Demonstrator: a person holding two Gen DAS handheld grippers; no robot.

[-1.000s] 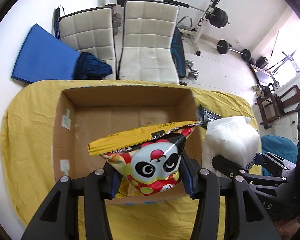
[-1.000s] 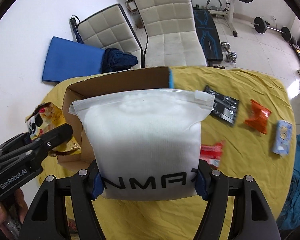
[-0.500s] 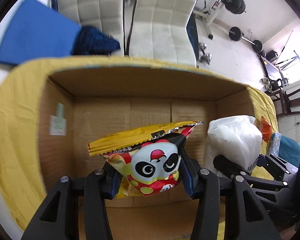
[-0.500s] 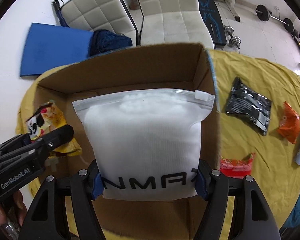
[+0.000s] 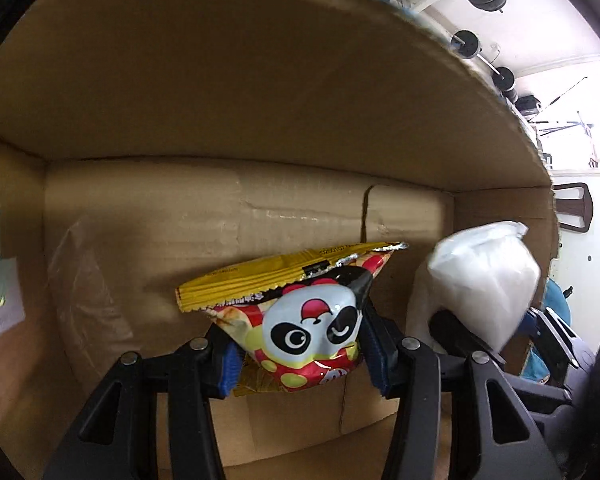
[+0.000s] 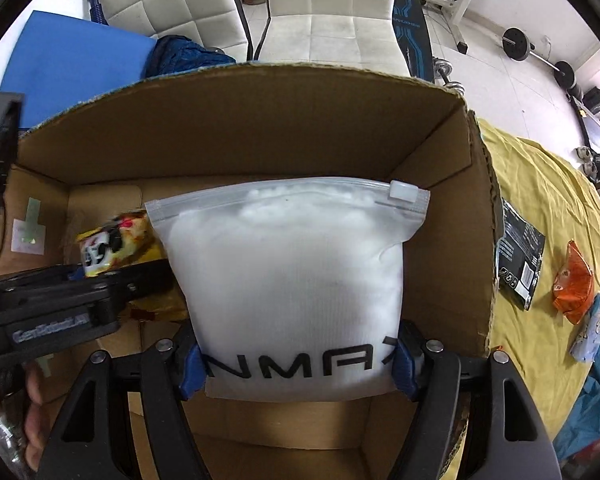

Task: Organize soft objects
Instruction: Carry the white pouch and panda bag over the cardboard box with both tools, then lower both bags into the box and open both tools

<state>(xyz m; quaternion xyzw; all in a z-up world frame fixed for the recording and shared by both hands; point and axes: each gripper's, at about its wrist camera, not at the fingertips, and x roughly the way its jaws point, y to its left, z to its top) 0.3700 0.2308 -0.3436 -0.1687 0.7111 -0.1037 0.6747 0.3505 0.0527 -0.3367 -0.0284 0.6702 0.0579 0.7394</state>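
Note:
My left gripper [image 5: 300,364] is shut on a yellow and red panda snack bag [image 5: 304,320] and holds it inside the open cardboard box [image 5: 260,100], low near the box floor. My right gripper [image 6: 300,364] is shut on a white zip bag [image 6: 292,272] with black lettering and holds it inside the same box [image 6: 440,208], by its right wall. The white bag also shows in the left wrist view [image 5: 488,276], to the right of the snack bag. The snack bag shows in the right wrist view [image 6: 112,244], left of the white bag.
The box stands on a yellow tablecloth [image 6: 540,184]. To its right lie a black packet [image 6: 520,256], an orange packet [image 6: 572,284] and a light blue packet [image 6: 592,328]. Two white padded chairs [image 6: 324,12] and a blue mat [image 6: 68,60] stand behind the table.
Both grippers have moved forward and down into the box with their bags. The box walls now fill most of the left wrist view.

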